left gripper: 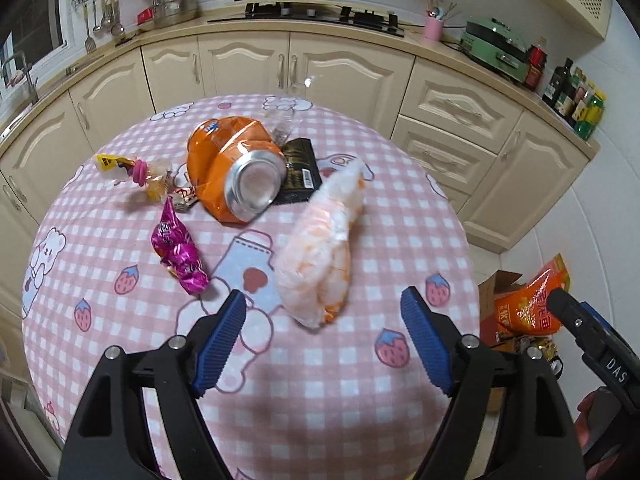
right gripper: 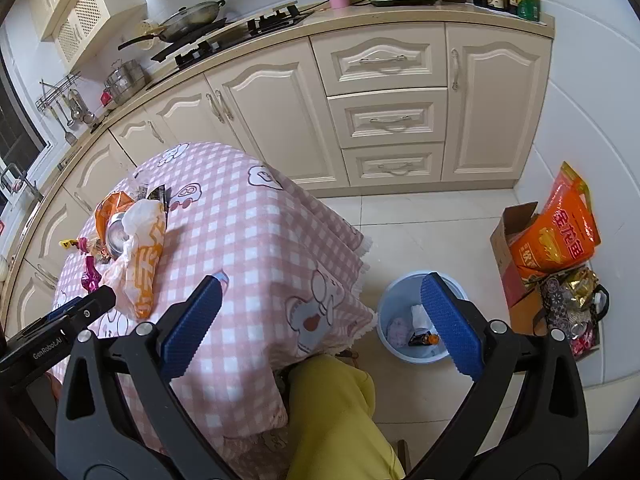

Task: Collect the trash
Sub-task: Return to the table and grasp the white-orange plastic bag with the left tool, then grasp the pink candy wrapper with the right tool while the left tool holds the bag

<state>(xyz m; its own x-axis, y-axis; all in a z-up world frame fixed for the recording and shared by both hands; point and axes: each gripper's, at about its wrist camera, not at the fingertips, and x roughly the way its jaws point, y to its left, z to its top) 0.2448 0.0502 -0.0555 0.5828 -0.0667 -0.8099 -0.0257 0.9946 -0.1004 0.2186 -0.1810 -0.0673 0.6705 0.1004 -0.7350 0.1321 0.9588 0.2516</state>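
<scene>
While the left tool [left gripper: 322,344] hangs released above the surface [left gripper: 120,340], with nothing between its spread jaws, the nearest trash is the white-and-orange bag [left gripper: 320,256] just ahead of it, soft and puffy. A closing grip may catch only a loose fold and let the bag slide out on the way to the bin. Behind it lie a crushed orange can [left gripper: 236,168], a black packet [left gripper: 300,168], a pink wrapper [left gripper: 180,256] and a yellow wrapper [left gripper: 132,172], crowded enough that a careless reach could knock one off the surface. The right tool [right gripper: 326,320] is also released and empty (it looks toward the blue bin [right gripper: 416,320] on the floor). The bin sits low beside the cloth's edge, so a drop from too far could miss it.
</scene>
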